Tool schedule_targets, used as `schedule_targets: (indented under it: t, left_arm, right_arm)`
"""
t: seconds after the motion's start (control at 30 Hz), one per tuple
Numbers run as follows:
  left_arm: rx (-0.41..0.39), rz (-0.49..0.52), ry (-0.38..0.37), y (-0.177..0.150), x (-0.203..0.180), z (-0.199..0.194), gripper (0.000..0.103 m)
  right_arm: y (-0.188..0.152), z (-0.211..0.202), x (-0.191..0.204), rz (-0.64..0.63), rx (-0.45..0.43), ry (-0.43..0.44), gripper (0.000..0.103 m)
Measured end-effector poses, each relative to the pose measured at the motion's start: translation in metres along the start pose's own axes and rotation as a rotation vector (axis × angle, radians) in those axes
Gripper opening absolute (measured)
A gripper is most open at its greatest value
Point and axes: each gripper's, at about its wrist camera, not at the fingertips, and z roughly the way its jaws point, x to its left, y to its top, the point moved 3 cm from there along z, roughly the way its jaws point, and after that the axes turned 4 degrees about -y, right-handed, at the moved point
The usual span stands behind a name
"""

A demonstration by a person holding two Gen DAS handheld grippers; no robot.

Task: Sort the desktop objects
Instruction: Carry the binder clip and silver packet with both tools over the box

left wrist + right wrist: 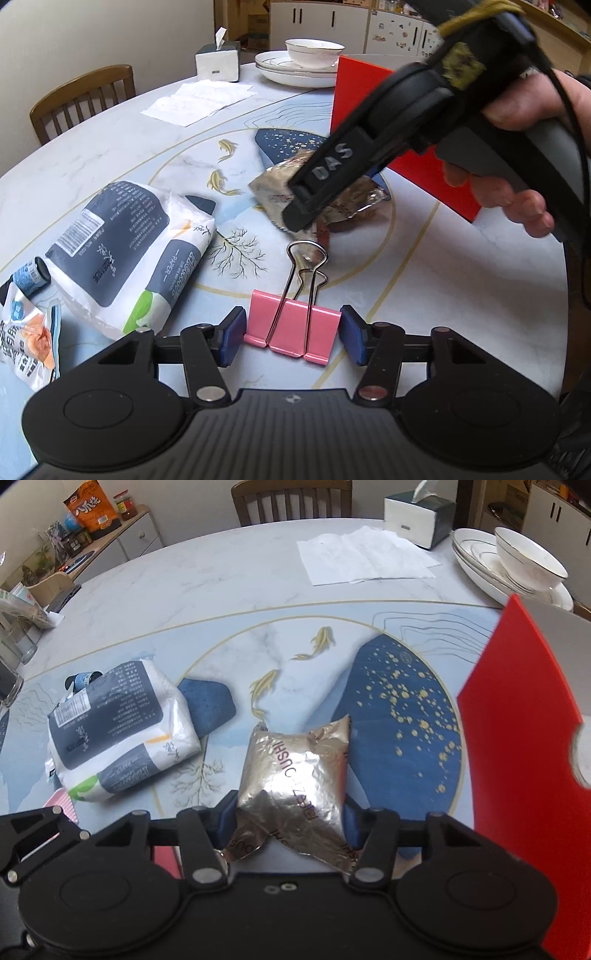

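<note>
A pink binder clip (pixel 293 334) lies on the table between the blue pads of my left gripper (pixel 293 332); the jaws stand open around it, with small gaps on both sides. My right gripper (pixel 290 818) has its pads against a silver foil packet (pixel 295 775), which it holds low over the table. The right gripper also shows in the left wrist view (pixel 306 206), over the packet (pixel 273 188). A white and dark tissue pack (pixel 125 251) lies at the left, also in the right wrist view (pixel 118 731).
A red board (pixel 517 757) stands upright at the right. A snack packet (pixel 26 332) and small blue tube (pixel 31 277) lie far left. Plates with a bowl (pixel 314 55), a tissue box (pixel 218 61) and paper sheets (pixel 199 99) sit at the back.
</note>
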Motion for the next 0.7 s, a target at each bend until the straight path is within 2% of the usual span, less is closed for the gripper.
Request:
schedule_targets:
  t: [0.37, 0.7]
  left_arm:
    - [-0.039, -0.056, 0.022, 0.006, -0.008, -0.018, 0.054]
    - [-0.101, -0.088, 0.02, 0.037, -0.023, -0.043, 0.054]
  right_arm:
    - [-0.012, -0.039, -0.013, 0.017, -0.053, 0.037, 0.052]
    - [-0.015, -0.088, -0.028, 0.021, -0.103, 0.092, 0.052]
